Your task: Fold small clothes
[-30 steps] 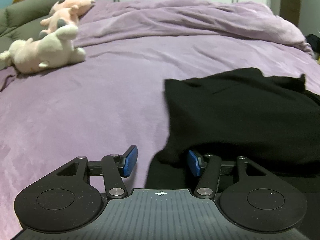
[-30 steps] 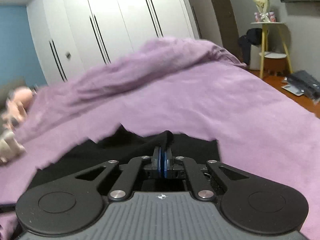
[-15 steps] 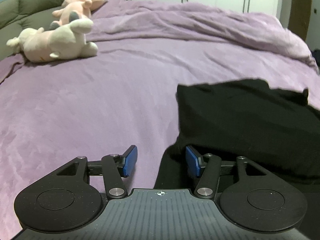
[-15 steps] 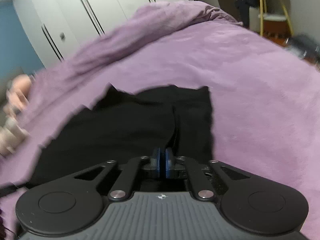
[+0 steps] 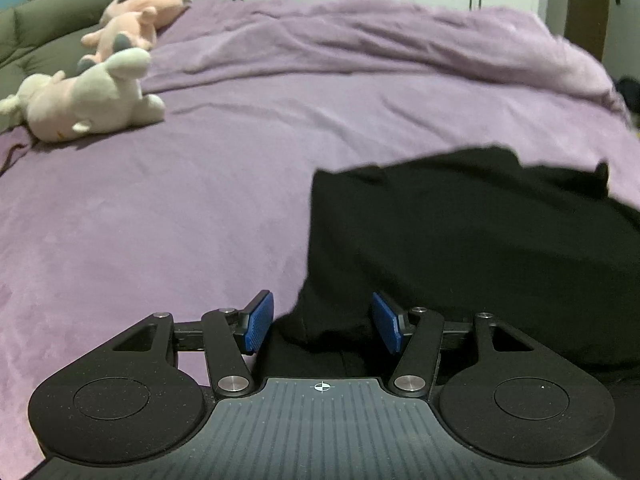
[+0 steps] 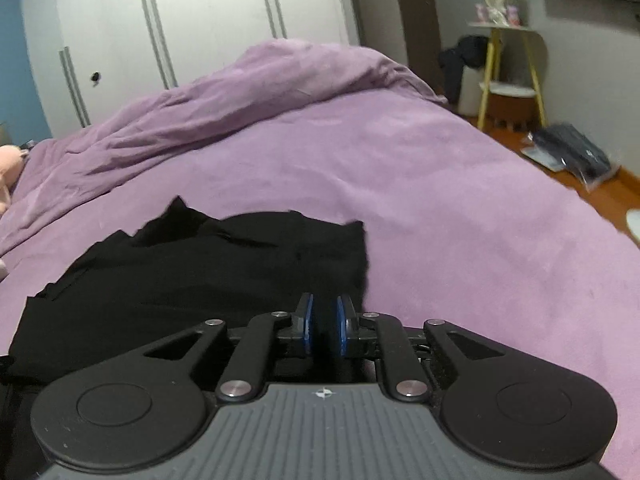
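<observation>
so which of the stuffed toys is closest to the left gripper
The white stuffed toy, lying at the front of the row on the purple bed cover. The two pink stuffed toys lie behind it, toward the grey headboard.

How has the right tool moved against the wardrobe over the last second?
Yes. The right tool dipped toward the black garment, then tilted back up: the white wardrobe doors and yellow side table show fully again.
</observation>
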